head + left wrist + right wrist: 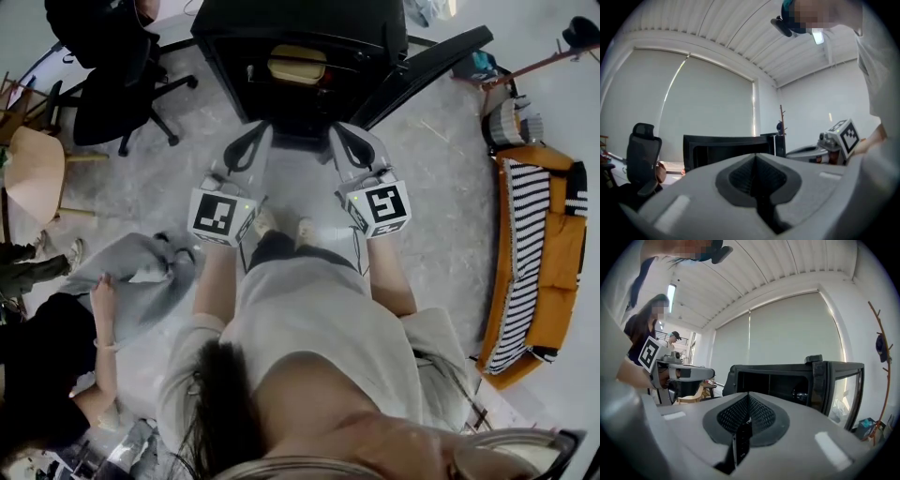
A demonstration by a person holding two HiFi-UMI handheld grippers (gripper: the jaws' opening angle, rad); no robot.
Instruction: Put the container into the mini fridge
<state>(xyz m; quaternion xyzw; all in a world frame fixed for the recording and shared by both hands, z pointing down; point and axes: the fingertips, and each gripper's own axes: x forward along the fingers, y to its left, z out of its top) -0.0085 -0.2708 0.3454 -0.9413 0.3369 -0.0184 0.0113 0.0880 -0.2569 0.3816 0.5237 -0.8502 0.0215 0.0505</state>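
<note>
1. Head view, nearest: the person's pale-sleeved forearms reach forward, one tool in each hand, over the grey floor (441,216).
2. Left hand-held gripper (253,139): marker cube nearest the body, jaws pointing towards the fridge. In its own view (754,161) the jaws are pressed together with nothing between them.
3. Right hand-held gripper (340,139): level with the left one and apart from it, angled the same way. In its own view (747,404) the jaws meet along a single seam; it holds nothing.
4. Neither tool touches the fridge; both tips stop just short of its open front.
5. Second person (56,347) in dark clothes, low on the floor at the left, with grey fabric beside them.
6. Mini fridge (281,19): black, standing on the floor straight ahead. Its door (427,66) is swung wide open to the right.
7. Container (297,64): pale, lidded, sitting on a shelf inside the fridge, in the upper part of the opening. It is well clear of both tools.
8. Left of the fridge: black office chair (108,84). Nearer the left edge, a light wooden chair (33,173).
9. Far right: orange sofa (539,262) with a striped cover.
10. Right gripper view: coat stand (881,357) against the white wall beyond the fridge.
</note>
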